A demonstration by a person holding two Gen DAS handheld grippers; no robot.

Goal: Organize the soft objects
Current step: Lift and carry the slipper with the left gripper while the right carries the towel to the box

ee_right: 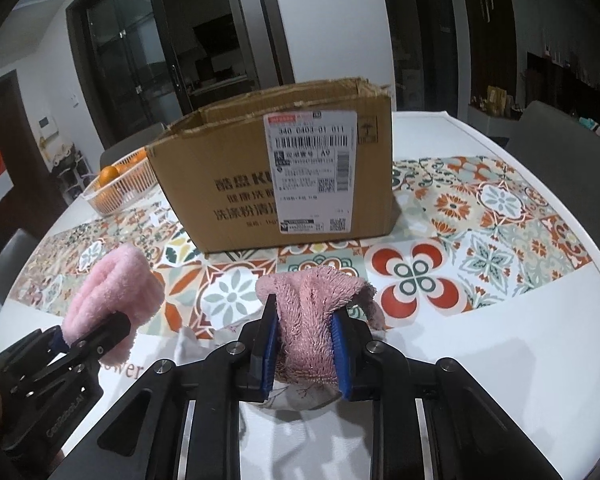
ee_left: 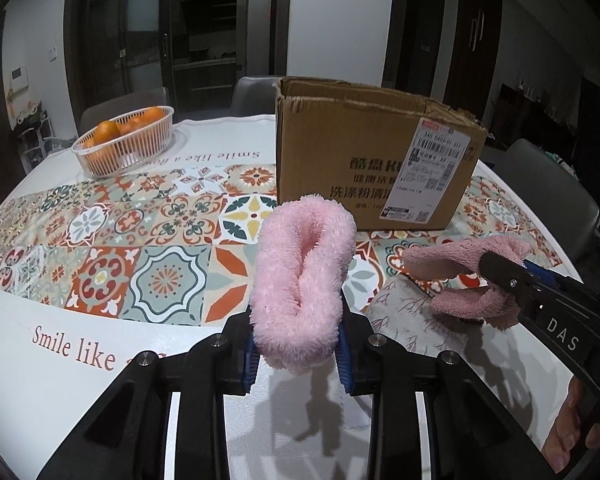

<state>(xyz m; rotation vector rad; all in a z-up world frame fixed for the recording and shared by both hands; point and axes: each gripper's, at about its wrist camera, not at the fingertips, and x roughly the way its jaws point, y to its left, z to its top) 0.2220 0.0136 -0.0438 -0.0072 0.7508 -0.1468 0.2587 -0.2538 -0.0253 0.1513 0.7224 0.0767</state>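
Pink sock (ee_left: 304, 280): light, squashy; pinched at its lower end by left gripper (ee_left: 299, 354), above the table (ee_left: 60, 320).
Dusty-pink cloth (ee_right: 316, 320): limp; clamped mid-fold in right gripper (ee_right: 305, 354).
Cardboard box (ee_right: 276, 180): open-topped, just behind.

Straight ahead of both grippers the open cardboard box (ee_right: 284, 176) blocks the way across the table (ee_right: 520, 340), with the basket of oranges (ee_left: 126, 140) standing well to its left, while bare tablecloth lies open between box and grippers and right of the box.
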